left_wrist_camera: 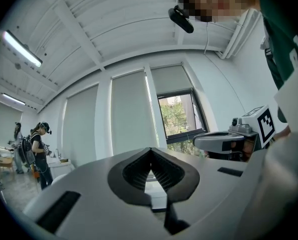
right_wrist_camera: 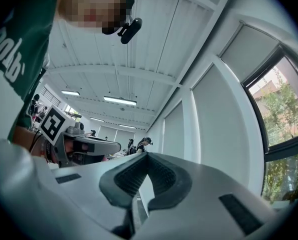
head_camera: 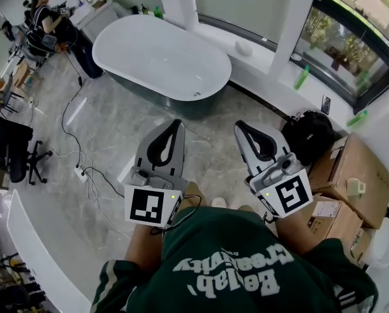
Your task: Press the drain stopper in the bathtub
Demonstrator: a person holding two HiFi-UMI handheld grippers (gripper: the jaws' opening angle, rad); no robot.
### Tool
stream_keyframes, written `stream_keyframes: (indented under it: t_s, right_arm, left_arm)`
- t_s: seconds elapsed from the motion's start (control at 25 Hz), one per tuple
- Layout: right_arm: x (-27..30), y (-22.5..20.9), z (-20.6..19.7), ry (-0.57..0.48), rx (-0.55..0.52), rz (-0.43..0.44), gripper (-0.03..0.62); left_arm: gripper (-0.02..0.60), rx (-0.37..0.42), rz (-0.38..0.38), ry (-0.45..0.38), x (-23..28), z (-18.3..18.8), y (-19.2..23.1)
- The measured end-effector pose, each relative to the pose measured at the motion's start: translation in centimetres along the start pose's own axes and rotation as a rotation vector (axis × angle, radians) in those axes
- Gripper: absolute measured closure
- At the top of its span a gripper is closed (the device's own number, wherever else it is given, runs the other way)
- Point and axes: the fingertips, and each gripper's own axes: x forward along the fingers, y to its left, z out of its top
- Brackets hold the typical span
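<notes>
1. Bare marble floor [head_camera: 126, 126] lay open between the grippers and the bathtub [head_camera: 162, 57]; the tub's basin was open from above.
2. Right side was tight: black bag [head_camera: 310, 135] and cardboard boxes [head_camera: 351, 175] stood just beside the right gripper [head_camera: 241, 128].
3. Left side: cable [head_camera: 64, 116] and power strip [head_camera: 82, 173] trailed over the floor, near the left gripper [head_camera: 176, 124]; office chair [head_camera: 12, 152] stood well apart.
4. A person [head_camera: 51, 25] stood by the tub's far-left end.
</notes>
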Motion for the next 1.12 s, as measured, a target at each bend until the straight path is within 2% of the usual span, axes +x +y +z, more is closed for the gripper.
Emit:
stream_keyframes:
  t_s: [0.48, 0.68, 0.88, 1.12]
  right_arm:
    - [1.4, -0.2, -0.9, -0.005, 0.018, 0.042, 0.582]
    - [2.4, -1.2, -1.9, 0.012, 0.014, 0.044, 0.582]
    - [3.8, -2.7, -2.9, 0.030, 0.006, 0.035, 0.582]
    - [6.6, -4.9, -5.2, 0.048, 0.007, 0.017, 0.582]
  left_arm:
    - [0.572, 0.015, 0.021, 0.026, 0.9, -0.9, 0.8]
    - [0.572, -0.030, 0.009, 0.014, 2.5, -1.5, 1.6]
    - [0.572, -0.043, -0.002, 0.002, 4.6, -2.1, 3.0]
    - [0.572, -0.009, -0.010, -0.008, 7.8, -3.4, 5.0]
